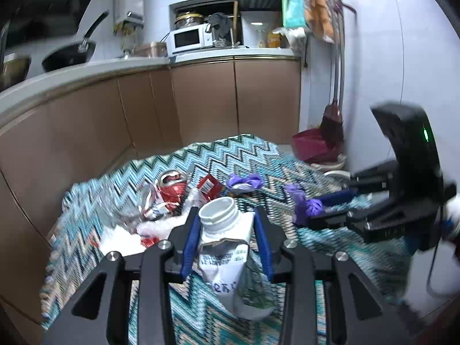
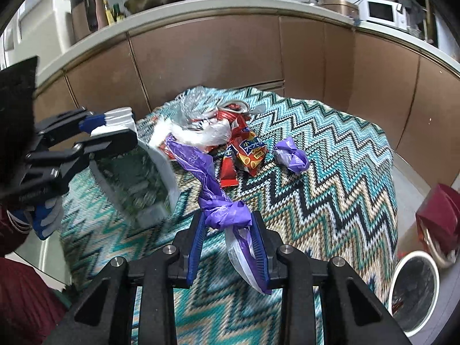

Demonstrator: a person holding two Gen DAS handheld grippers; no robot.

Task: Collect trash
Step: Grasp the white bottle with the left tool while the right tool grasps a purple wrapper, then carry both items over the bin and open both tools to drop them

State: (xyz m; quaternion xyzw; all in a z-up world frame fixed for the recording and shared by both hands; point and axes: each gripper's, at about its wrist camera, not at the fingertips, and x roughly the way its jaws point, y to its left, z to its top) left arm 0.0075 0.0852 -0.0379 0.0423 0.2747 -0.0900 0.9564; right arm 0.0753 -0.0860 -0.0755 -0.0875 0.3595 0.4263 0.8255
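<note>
My left gripper [image 1: 227, 215] is shut on a white carton [image 1: 227, 247] with an open screw neck, its blue pads pressing just below the neck; the carton hangs tilted above the cloth. The right wrist view shows the same carton [image 2: 138, 178] in the left gripper [image 2: 115, 129] at the left. My right gripper [image 2: 229, 218] is shut on a long purple plastic wrapper [image 2: 212, 184] whose far end trails back to the pile. On the zigzag cloth [image 2: 330, 172] lie a crushed red can [image 1: 171, 187], a red snack packet [image 2: 250, 152], a crumpled purple wrapper [image 2: 290, 155] and white plastic [image 2: 201, 133].
Brown cabinet doors [image 2: 207, 57] curve round behind the cloth. A red dustpan [image 1: 310, 143] and broom stand by the right wall. A round white-rimmed bin [image 2: 414, 281] sits on the floor at lower right. A dark red sleeve [image 2: 17, 302] is at lower left.
</note>
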